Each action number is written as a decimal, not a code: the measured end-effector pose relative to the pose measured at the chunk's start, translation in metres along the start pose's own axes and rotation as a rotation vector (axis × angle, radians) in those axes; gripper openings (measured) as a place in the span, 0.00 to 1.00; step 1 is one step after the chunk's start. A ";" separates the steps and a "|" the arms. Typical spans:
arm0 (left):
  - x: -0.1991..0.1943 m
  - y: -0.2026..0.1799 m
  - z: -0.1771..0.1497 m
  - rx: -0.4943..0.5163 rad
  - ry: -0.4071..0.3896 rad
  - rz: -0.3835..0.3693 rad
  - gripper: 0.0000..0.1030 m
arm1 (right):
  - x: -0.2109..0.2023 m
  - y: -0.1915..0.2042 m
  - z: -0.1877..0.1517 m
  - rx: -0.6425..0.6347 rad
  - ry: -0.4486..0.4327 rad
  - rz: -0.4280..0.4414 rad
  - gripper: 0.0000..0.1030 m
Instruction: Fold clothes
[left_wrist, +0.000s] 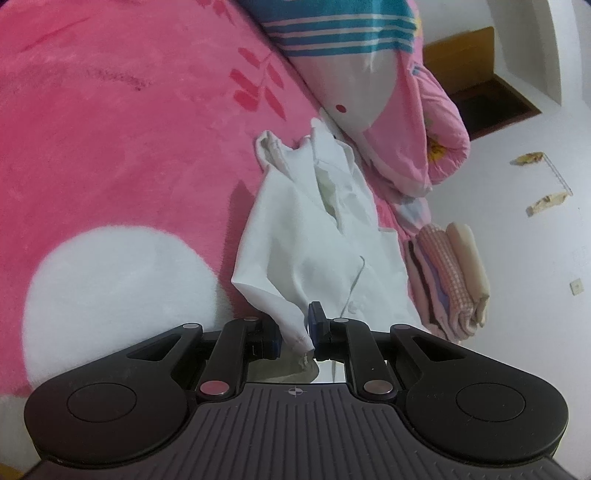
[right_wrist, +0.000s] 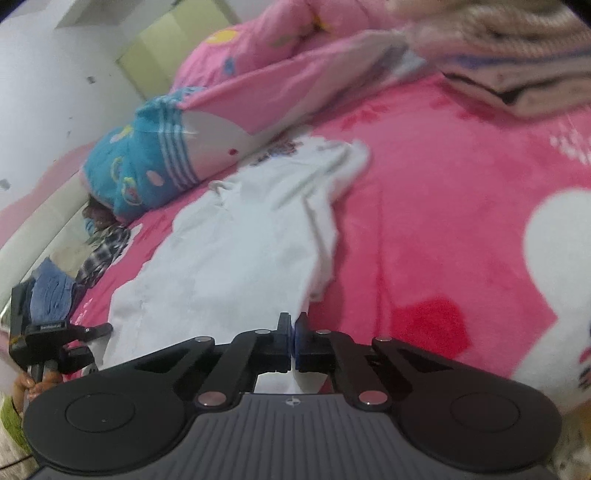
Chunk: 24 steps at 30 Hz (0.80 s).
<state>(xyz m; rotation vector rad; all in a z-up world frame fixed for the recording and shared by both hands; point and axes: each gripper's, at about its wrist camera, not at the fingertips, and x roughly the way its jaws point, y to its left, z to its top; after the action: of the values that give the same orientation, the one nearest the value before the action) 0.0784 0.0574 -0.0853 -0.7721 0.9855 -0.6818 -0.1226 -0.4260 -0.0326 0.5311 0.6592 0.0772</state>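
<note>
A white shirt (left_wrist: 314, 240) lies crumpled on the pink blanket (left_wrist: 129, 147), with its collar at the far end. My left gripper (left_wrist: 295, 334) is shut on a sleeve end of this shirt, and the cloth is bunched between the blue pads. In the right wrist view the white shirt (right_wrist: 240, 251) stretches away from me across the pink blanket (right_wrist: 424, 221). My right gripper (right_wrist: 294, 339) is shut at the shirt's near right edge. White cloth runs under and between its pads.
A stack of folded clothes (left_wrist: 450, 273) sits right of the shirt, with a pink quilt and a blue-striped pillow (left_wrist: 351, 55) behind. The right wrist view shows that pillow (right_wrist: 147, 166), blue denim (right_wrist: 51, 291), a checked garment (right_wrist: 107, 251) and a black clamp-like device (right_wrist: 44, 339) at the left.
</note>
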 end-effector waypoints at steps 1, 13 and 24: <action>-0.001 -0.001 0.001 0.004 0.000 -0.006 0.12 | -0.002 0.003 0.002 -0.012 -0.012 0.008 0.00; 0.015 -0.013 0.031 -0.054 -0.006 -0.188 0.12 | 0.003 -0.001 0.060 0.118 -0.156 0.172 0.00; 0.052 -0.028 0.091 -0.080 -0.076 -0.209 0.11 | 0.051 -0.023 0.128 0.175 -0.235 0.169 0.00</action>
<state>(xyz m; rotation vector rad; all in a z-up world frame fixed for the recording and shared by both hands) 0.1768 0.0236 -0.0554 -0.9737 0.8743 -0.7913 -0.0069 -0.4909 0.0125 0.7522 0.3922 0.1147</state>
